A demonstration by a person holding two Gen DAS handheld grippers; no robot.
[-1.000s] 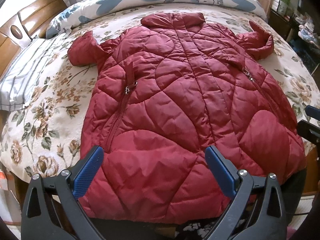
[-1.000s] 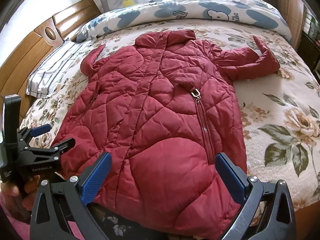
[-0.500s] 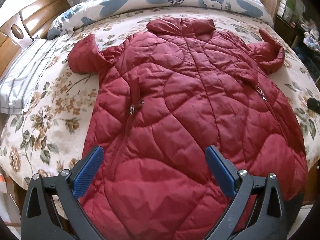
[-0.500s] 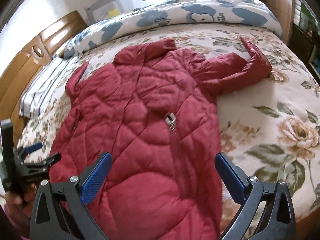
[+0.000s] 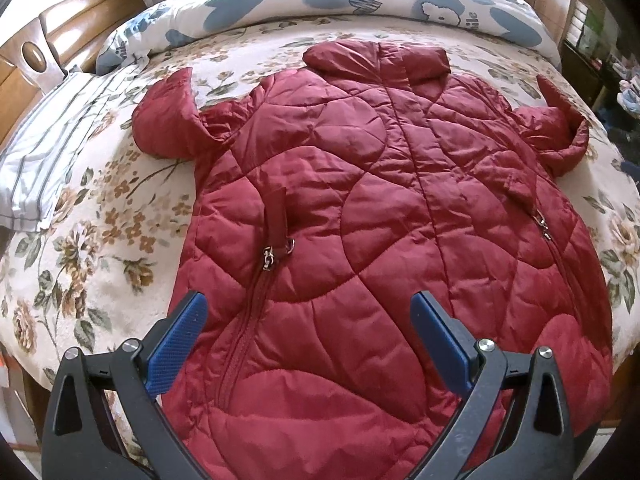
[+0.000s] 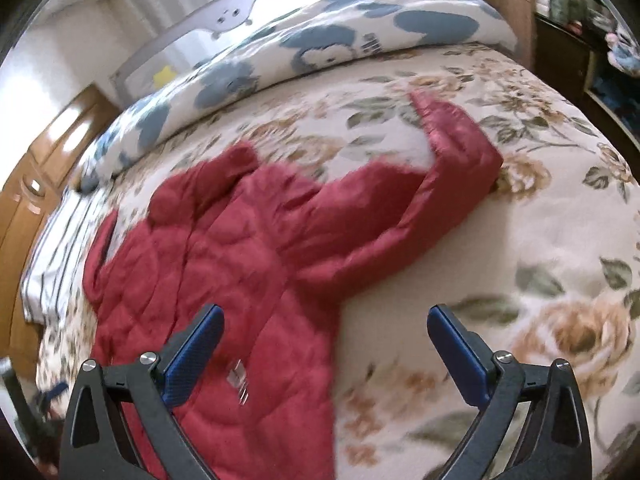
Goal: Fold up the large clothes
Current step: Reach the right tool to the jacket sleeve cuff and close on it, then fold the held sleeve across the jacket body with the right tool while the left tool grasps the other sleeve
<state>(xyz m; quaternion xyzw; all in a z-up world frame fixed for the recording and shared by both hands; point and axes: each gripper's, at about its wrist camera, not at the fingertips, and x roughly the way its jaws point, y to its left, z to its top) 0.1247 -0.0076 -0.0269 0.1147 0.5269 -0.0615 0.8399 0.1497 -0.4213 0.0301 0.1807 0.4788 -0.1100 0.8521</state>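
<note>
Swung rightward since a second ago: right gripper (image 6: pixel 324 344), now aimed at the coat's right sleeve (image 6: pixel 404 216) rather than its body, view blurred with motion. Jaws spread wide, gripping nothing, poised above the coat's edge and bare bedspread (image 6: pixel 520 240). Left gripper (image 5: pixel 308 332) nudged a little further over the hem, likewise wide open and empty.

Red quilted coat (image 5: pixel 380 220) spread flat, collar toward the far side, hem at the near edge of the bed. No fold made yet: both sleeves (image 5: pixel 168 124) out to the sides, each bent with the cuff pointing up the bed. Probably all of the folding left, sleeves first.

Beyond the coat: blue-patterned duvet (image 5: pixel 360 0) bunched along the far side, striped cloth (image 5: pixel 44 152) at the left, wooden headboard (image 5: pixel 60 32) behind it. Nothing lying on the coat; duvet and striped cloth well apart from both sleeves.
</note>
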